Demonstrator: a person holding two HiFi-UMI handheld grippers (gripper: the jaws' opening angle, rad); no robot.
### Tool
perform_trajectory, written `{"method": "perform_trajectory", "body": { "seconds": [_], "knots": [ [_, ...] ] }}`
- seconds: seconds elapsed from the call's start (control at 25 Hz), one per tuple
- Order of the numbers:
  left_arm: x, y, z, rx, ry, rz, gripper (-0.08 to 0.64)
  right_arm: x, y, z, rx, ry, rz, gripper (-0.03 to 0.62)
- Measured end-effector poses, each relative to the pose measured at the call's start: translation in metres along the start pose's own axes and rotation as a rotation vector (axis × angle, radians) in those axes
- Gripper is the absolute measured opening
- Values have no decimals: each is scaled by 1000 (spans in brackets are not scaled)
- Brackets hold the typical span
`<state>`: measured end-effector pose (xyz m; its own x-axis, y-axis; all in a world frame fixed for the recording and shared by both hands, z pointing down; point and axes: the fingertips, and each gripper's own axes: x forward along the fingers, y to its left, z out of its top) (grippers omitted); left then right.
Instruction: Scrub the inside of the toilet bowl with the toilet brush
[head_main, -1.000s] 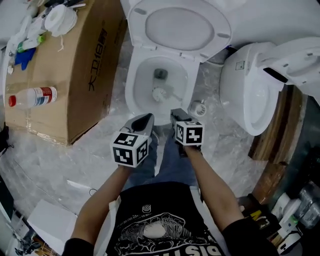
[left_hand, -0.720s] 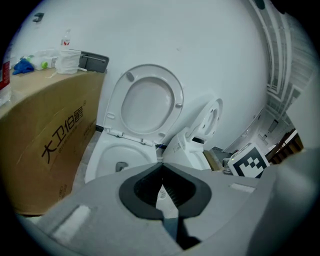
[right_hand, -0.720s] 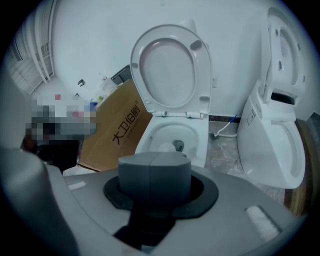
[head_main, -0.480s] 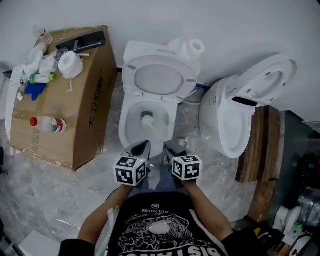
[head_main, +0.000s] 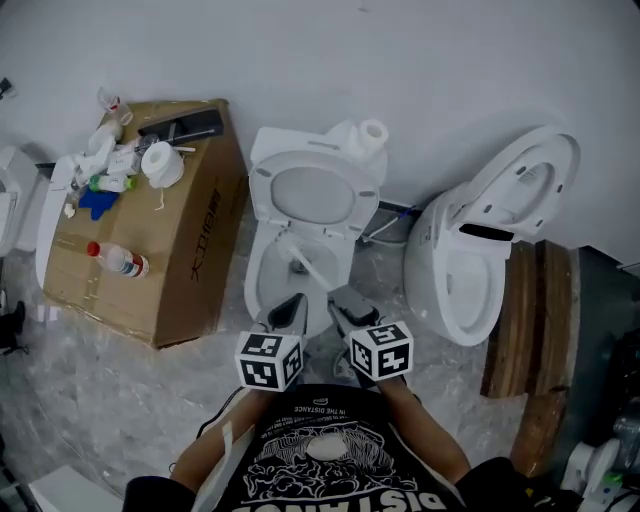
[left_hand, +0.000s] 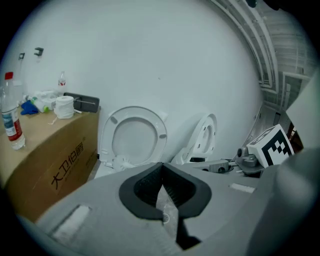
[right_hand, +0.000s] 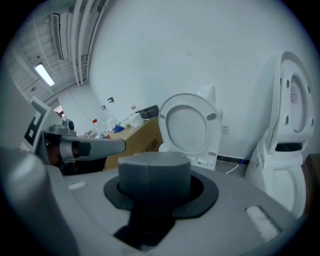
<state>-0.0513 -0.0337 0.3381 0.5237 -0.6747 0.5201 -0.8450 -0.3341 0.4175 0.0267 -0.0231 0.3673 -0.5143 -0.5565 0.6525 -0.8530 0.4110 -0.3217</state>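
Observation:
A white toilet (head_main: 262, 290) stands open at the middle, its lid (head_main: 312, 195) up against the wall. The toilet brush (head_main: 305, 262) slants into the bowl, and its white handle runs back to my right gripper (head_main: 340, 300). That gripper is shut on the handle's grey end (right_hand: 155, 172). My left gripper (head_main: 292, 305) hangs just left of it over the bowl's front rim, shut with nothing between its pads (left_hand: 161, 167). In the left gripper view the brush's bristles (left_hand: 120, 162) show just in front of the raised lid (left_hand: 134, 137).
A large cardboard box (head_main: 190, 270) stands left of the toilet, with a paper roll (head_main: 160, 163), a bottle (head_main: 118, 260) and clutter on top. A second toilet (head_main: 450, 270) leans at the right beside wooden planks (head_main: 530, 350). A paper roll (head_main: 372, 132) sits on the tank.
The head view has pulled up and back, showing more wall. The brush head has moved from beside the drain toward the bowl's rear. Both grippers stay close together and shut.

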Motion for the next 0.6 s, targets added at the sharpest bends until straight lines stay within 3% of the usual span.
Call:
{"method": "perform_trajectory", "body": {
  "seconds": [0.28,0.6],
  "knots": [
    [0,-40,-7,21,-13,79,-7,-30,-5,16,-51,-63,70,150],
    [0,-60,-16,10,-17,120,-8,-48,-20,10,-50,-59,100,150]
  ]
}}
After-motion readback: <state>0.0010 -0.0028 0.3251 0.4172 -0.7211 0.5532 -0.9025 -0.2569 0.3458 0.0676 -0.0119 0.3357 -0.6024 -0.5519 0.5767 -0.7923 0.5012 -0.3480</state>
